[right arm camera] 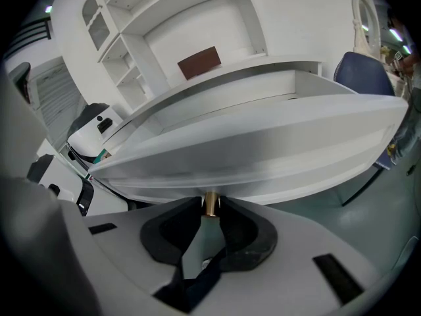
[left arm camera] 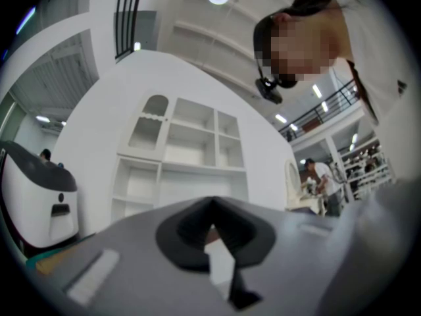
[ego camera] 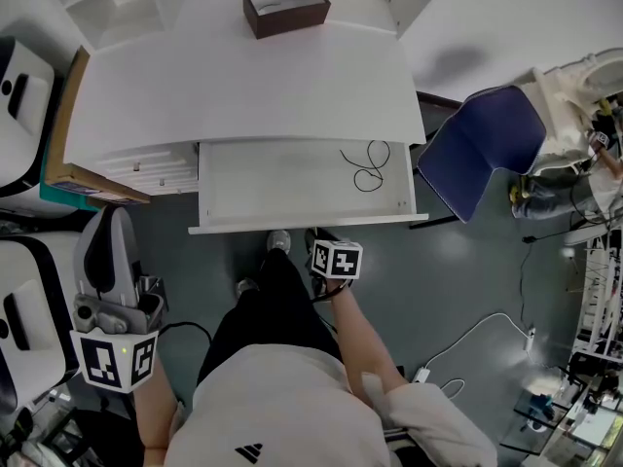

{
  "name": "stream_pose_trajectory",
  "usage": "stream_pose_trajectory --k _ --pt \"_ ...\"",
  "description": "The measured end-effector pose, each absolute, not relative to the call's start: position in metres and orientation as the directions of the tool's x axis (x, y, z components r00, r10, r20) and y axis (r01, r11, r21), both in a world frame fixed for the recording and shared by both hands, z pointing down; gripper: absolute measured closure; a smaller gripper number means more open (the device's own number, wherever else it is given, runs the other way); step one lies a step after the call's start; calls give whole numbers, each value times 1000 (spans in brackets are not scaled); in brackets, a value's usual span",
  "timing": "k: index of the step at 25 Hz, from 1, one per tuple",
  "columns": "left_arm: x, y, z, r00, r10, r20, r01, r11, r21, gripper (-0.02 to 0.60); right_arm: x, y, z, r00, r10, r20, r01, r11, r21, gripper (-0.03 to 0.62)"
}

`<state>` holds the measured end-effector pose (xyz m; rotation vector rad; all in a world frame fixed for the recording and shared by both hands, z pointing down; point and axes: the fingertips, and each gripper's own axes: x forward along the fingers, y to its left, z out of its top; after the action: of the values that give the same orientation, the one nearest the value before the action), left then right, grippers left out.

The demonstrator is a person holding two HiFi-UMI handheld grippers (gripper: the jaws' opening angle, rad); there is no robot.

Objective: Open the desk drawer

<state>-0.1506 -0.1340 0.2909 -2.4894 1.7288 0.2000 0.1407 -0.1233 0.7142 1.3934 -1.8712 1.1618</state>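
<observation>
The white desk (ego camera: 243,76) has its wide drawer (ego camera: 282,188) pulled out towards me; a thin black cable (ego camera: 368,168) lies inside it. My right gripper (ego camera: 321,236) sits at the drawer's front edge, angled down. In the right gripper view the jaws (right arm camera: 210,210) are shut on the small brass knob (right arm camera: 210,203) under the drawer front (right arm camera: 263,157). My left gripper (ego camera: 107,217) hangs at the lower left, away from the desk, roughly level. Seen in its own view, the left gripper (left arm camera: 212,206) has its jaws together with nothing between them.
A brown open box (ego camera: 285,8) stands at the back of the desktop. A blue chair (ego camera: 487,144) is right of the drawer. White machines (ego camera: 24,95) and a cardboard sheet (ego camera: 68,154) crowd the left. White wall shelves (left arm camera: 177,157) rise behind the desk. My legs stand below the drawer.
</observation>
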Motion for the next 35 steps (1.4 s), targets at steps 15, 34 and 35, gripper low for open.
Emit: stream_pose_trajectory --k 15,34,35 --pt "-153 -109 290 366 -916 -165 -930 -367 -25 577 143 -119 713 -287 -527 800 -952 60 -302 503" --pt "-143 -96 279 463 -858 -223 -882 -472 -15 577 149 -107 618 -221 -742 633 -962 61 -264 592" --pt "-142 -97 278 467 -855 -226 -879 -477 -16 577 149 -109 610 -221 -756 617 -963 70 -260 592"
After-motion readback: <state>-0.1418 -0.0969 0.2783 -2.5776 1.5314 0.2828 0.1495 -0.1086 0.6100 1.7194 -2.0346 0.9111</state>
